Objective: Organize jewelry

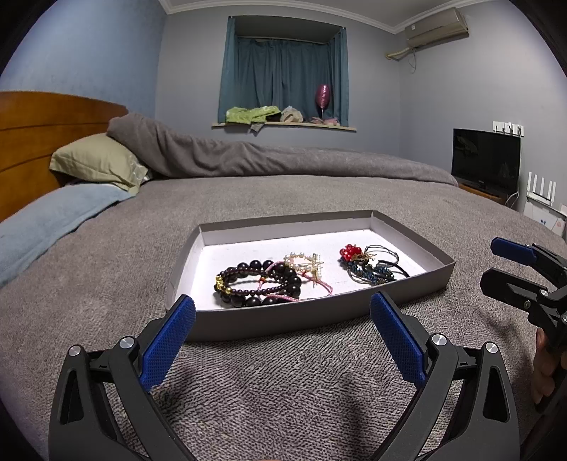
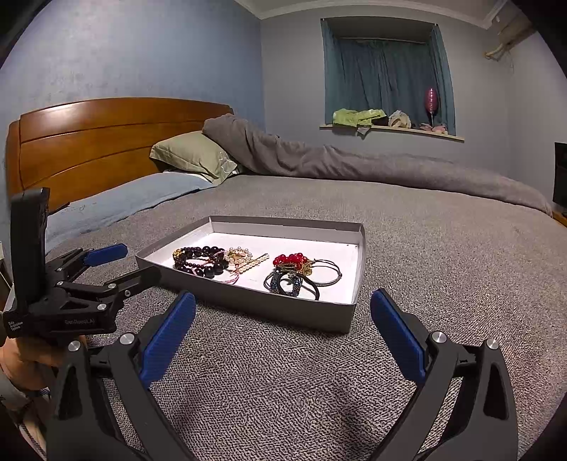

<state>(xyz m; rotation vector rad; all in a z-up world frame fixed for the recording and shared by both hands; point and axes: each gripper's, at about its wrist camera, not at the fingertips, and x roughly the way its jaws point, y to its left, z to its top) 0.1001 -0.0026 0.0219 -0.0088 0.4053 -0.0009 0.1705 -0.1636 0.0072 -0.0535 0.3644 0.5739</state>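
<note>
Both our left gripper (image 1: 283,315) and right gripper (image 2: 283,312) gape empty; ahead, tangled bracelets (image 1: 258,283) in the tray (image 1: 319,319) could lift together.

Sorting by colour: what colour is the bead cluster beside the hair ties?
Red bead cluster, clearest in the left wrist view, inside the tray.

We are in a home bedroom: a bed (image 2: 407,227) with a wooden headboard (image 2: 106,142), pillows (image 2: 191,156), a curtained window (image 2: 386,78) and an air conditioner (image 1: 436,28).
</note>
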